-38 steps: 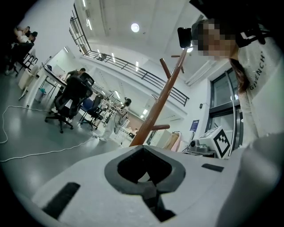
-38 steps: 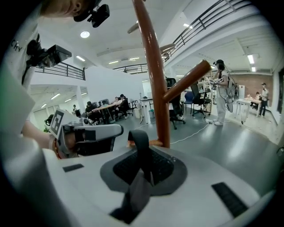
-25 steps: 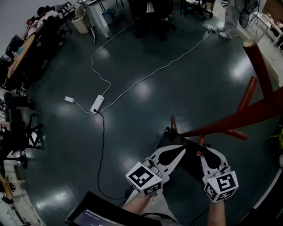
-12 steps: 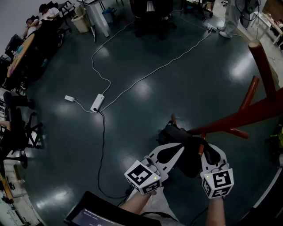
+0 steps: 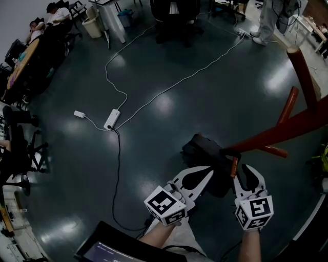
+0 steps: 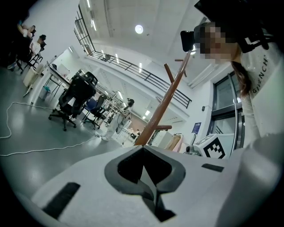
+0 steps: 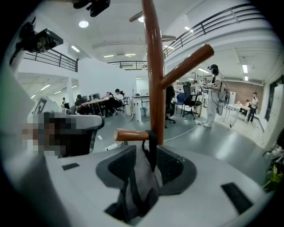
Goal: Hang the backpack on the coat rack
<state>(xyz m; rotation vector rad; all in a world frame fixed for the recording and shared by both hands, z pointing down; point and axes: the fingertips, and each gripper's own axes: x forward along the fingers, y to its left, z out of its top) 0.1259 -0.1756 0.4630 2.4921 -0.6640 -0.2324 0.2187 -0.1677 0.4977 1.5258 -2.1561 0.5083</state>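
The red-brown coat rack (image 5: 287,128) leans across the right of the head view. The black backpack (image 5: 205,151) hangs against it, just beyond both grippers. My right gripper (image 5: 245,169) is shut on grey backpack fabric (image 7: 140,181). From there a black strap (image 7: 152,148) runs up over a short lower peg (image 7: 131,134) beside the pole (image 7: 153,66). My left gripper (image 5: 206,172) sits at the backpack's near side, jaws shut with nothing between them in the left gripper view (image 6: 144,153). That view shows the rack (image 6: 166,99) ahead.
A white power strip (image 5: 113,119) and its cables lie on the dark glossy floor to the left. Office chairs (image 5: 174,15) and a standing person (image 5: 266,20) are at the far end. Seated people (image 5: 36,30) are at the far left. A dark screen (image 5: 107,248) sits by my legs.
The backpack has moved up and away from me, from between the grippers to the rack's lower pegs. The right gripper shifted slightly with it; the left gripper stayed almost still.
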